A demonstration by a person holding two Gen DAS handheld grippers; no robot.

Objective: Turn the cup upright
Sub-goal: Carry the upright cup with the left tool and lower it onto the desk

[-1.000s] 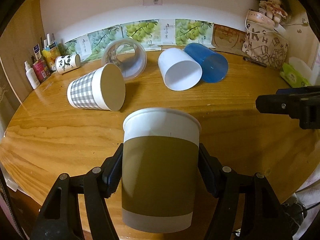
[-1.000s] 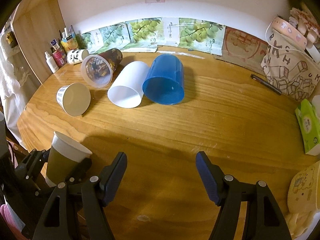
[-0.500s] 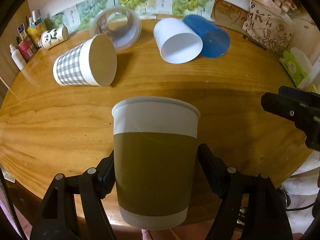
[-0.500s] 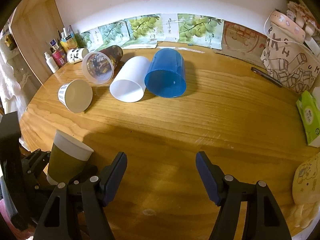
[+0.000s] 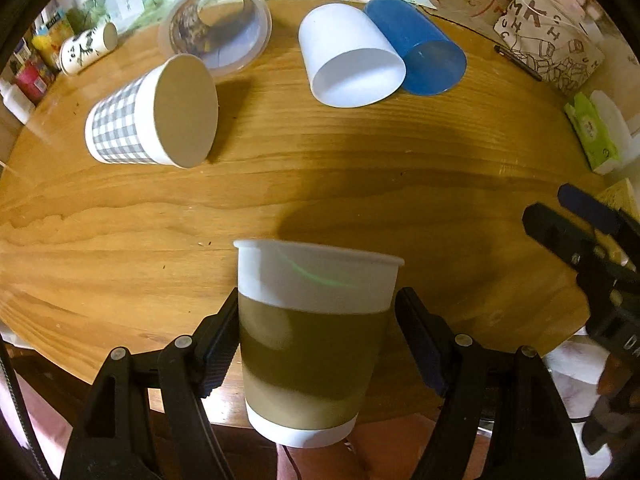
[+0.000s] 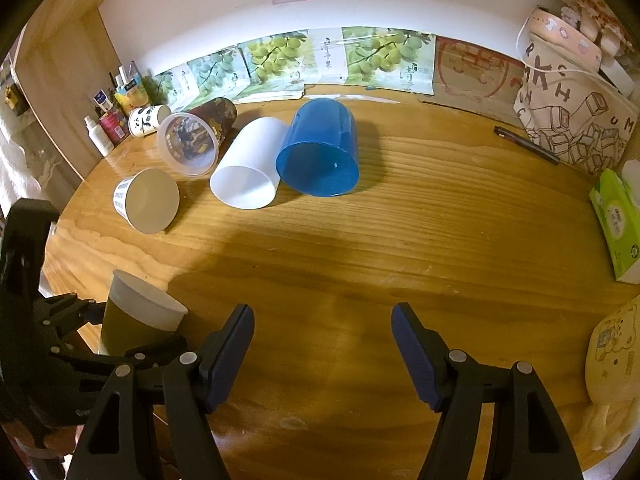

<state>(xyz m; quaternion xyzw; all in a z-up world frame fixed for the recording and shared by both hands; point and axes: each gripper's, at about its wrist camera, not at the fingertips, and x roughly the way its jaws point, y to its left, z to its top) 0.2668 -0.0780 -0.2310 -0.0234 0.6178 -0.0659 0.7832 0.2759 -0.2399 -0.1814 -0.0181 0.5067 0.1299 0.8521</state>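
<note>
My left gripper (image 5: 316,340) is shut on an olive-and-white paper cup (image 5: 312,344), held upright with its rim up at the near edge of the wooden table (image 5: 360,184). The cup's base hangs past the table edge in the left wrist view. The same cup (image 6: 136,316) and left gripper (image 6: 60,340) show at lower left in the right wrist view. My right gripper (image 6: 322,352) is open and empty over the near middle of the table; it shows at the right edge in the left wrist view (image 5: 592,248).
Lying on their sides: a grey checked paper cup (image 5: 156,120), a clear plastic cup (image 5: 216,28), a white cup (image 5: 348,56), a blue cup (image 5: 420,56) and a panda cup (image 5: 86,48). Bottles at far left (image 6: 108,128), a canvas bag (image 6: 576,116), pen (image 6: 524,144) and tissue pack (image 6: 616,220) right.
The left gripper with the cup has tilted and pulled back toward the near table edge; the table view has dropped lower. The right gripper has barely moved.
</note>
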